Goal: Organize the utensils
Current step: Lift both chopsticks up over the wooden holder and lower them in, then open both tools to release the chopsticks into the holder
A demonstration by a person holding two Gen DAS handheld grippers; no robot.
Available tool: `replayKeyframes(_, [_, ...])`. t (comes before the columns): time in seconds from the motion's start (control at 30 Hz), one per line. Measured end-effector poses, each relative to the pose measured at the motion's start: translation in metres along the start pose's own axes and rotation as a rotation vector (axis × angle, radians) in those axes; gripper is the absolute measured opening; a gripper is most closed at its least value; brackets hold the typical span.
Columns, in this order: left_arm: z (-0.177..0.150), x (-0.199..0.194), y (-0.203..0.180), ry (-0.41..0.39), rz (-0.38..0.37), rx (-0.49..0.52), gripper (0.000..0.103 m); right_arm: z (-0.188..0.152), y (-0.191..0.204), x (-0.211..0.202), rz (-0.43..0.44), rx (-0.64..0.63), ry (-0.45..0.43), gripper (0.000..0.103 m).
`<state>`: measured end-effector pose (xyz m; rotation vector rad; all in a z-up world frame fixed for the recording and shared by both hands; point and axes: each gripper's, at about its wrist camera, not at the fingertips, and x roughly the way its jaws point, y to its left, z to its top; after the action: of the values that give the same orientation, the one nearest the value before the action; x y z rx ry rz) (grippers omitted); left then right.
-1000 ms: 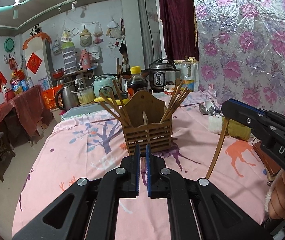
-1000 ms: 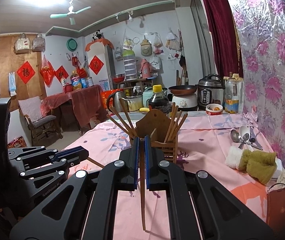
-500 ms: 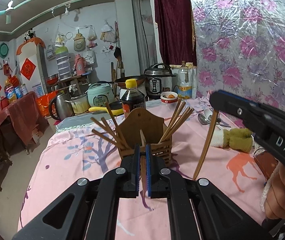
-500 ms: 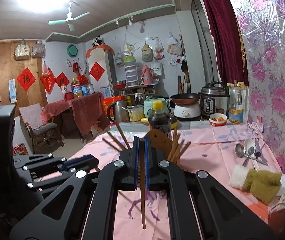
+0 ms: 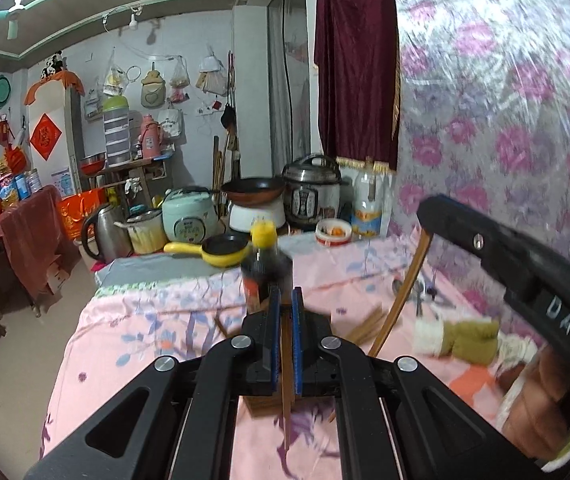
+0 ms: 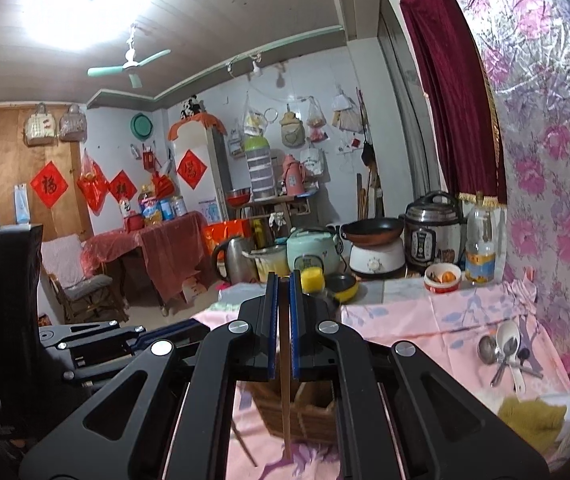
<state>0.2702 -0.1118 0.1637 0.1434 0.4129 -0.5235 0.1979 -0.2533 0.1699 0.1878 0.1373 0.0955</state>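
- Left hand-held gripper (image 5: pixel 283 304): blue-padded jaws closed on a single wooden chopstick (image 5: pixel 286 396). The stick runs between the pads and hangs down below them, its lower end over the pink tablecloth.
- Right hand-held gripper (image 6: pixel 283 292): jaws likewise closed, on a second chopstick (image 6: pixel 285 392) that hangs nearly upright, its tip low in the right wrist view, in front of the holder.
- In the left wrist view the right hand-held gripper comes in from the right edge, its chopstick slanting down toward the surface; a bare hand (image 5: pixel 541 396) grips it at lower right.
- Wooden utensil holder (image 6: pixel 305 404): stands on the surface (image 6: pixel 405 320) directly below and ahead of both grippers, mostly hidden by the gripper bodies. More chopsticks (image 5: pixel 365 326) stick out of it, blurred in the left wrist view.
- Dark sauce bottle with yellow cap (image 5: pixel 263 264): upright beyond the holder, blurred.
- Metal and white spoons (image 6: pixel 505 350): lie in a loose group near the right edge of the surface, by the floral wall covering.
- Olive and white cloth (image 5: pixel 461 340): bunched near the right edge, nearer the camera than the spoons.
- Far edge of the surface: small yellow pan (image 5: pixel 221 248), green rice cooker (image 5: pixel 189 220), steel kettle (image 5: pixel 105 232), pressure cooker (image 6: pixel 433 232), red-rimmed bowl (image 6: pixel 443 278).
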Motion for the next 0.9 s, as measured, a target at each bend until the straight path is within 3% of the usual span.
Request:
replayKeyframes(0.17, [0.048,0.011,0.006,-0.048,0.008,-0.005,0.006,0.027,0.001,0.018,-0.012,-0.017,-0.035,0.006])
replayKeyframes(0.33, [0.074,0.020,0.016,-0.099,0.034,-0.021,0.006,0.038,0.003,0.036,-0.039,-0.053,-0.072,0.006])
replayKeyframes(0.7, [0.036,0.084,0.037,-0.023,0.055,-0.081,0.006,-0.002,-0.012,0.085,-0.104,-0.062,-0.011,0.006])
replayKeyframes(0.9, [0.022,0.099,0.044,0.008,0.066,-0.083,0.006,0.004,-0.014,0.097,-0.097,-0.059,-0.017,0.006])
